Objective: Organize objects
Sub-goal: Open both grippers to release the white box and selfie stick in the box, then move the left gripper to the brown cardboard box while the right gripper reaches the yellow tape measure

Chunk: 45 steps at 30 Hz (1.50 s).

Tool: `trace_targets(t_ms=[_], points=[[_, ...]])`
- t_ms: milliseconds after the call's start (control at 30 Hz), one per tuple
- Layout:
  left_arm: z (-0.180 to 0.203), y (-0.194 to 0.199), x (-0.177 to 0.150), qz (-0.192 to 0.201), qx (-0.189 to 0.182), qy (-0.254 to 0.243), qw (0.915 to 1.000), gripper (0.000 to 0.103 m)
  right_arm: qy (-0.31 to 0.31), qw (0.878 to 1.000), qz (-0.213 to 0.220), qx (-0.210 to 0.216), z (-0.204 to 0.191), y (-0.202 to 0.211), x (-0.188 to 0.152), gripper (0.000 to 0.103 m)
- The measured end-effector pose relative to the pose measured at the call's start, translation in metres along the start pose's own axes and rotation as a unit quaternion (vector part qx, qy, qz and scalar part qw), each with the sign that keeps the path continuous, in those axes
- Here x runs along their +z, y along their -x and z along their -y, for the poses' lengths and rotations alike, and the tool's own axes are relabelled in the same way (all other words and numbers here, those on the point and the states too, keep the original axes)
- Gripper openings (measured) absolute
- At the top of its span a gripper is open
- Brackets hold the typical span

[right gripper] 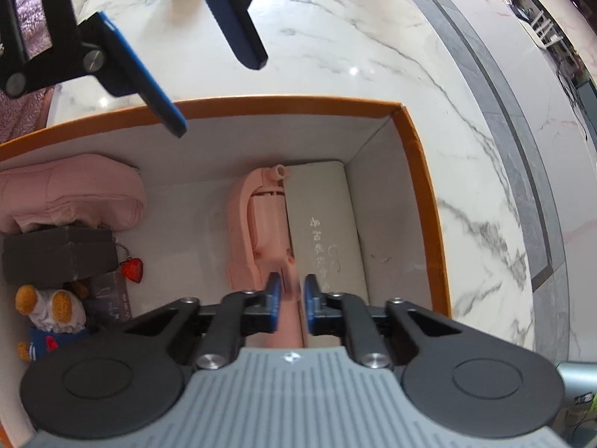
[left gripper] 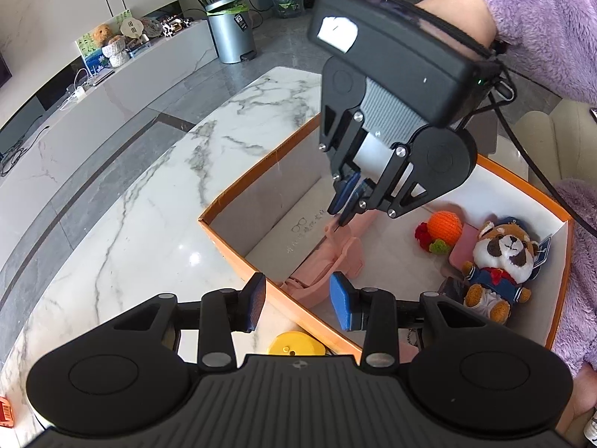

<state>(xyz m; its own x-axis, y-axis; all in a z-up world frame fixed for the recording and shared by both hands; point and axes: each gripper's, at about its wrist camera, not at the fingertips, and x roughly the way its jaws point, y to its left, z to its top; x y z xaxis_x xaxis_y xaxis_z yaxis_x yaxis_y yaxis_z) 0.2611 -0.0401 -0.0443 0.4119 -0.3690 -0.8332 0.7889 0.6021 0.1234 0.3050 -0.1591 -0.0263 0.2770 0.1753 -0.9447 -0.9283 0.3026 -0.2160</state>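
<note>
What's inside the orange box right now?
Inside the orange box: a white case, a pink plastic gadget beside it, a pink pouch, a dark box, a plush raccoon and a crocheted orange. Whatever lies beneath the plush and dark box is covered.

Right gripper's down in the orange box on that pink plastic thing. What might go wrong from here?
1. The right gripper is shut on only one end of the long pink plastic holder, so it could swing or slip if lifted.
2. The holder lies against the pale rectangular case; moving it may drag the case.
3. The left gripper, open, straddles the orange cardboard box's wall and could knock it.
</note>
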Motion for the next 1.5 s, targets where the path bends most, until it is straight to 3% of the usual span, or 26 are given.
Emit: trace_targets(t_ms=[267, 533, 1067, 1300, 1400, 1500], points=[[0.003, 0.002, 0.0, 0.003, 0.003, 0.003, 1.0, 0.045, -0.045, 0.999, 0.028, -0.008, 0.003, -0.004, 0.005, 0.006], [0.005, 0.012, 0.001, 0.005, 0.011, 0.007, 0.9999, 0.045, -0.012, 0.999, 0.025, -0.041, -0.007, 0.0, 0.002, 0.004], [0.016, 0.055, -0.019, 0.009, 0.039, 0.016, 0.9991, 0.045, 0.004, 0.999, 0.03, -0.03, -0.041, 0.014, 0.012, 0.009], [0.014, 0.089, -0.05, 0.006, 0.069, 0.028, 0.9972, 0.046, -0.021, 0.997, 0.076, -0.014, -0.056, 0.055, 0.029, 0.009], [0.003, 0.105, -0.071, -0.003, 0.09, 0.043, 0.995, 0.046, -0.032, 0.994, 0.104, 0.002, -0.063, 0.078, 0.047, 0.009], [-0.01, 0.118, -0.094, -0.012, 0.112, 0.066, 0.9915, 0.046, -0.013, 0.994, 0.106, 0.014, -0.074, 0.083, 0.07, 0.014]])
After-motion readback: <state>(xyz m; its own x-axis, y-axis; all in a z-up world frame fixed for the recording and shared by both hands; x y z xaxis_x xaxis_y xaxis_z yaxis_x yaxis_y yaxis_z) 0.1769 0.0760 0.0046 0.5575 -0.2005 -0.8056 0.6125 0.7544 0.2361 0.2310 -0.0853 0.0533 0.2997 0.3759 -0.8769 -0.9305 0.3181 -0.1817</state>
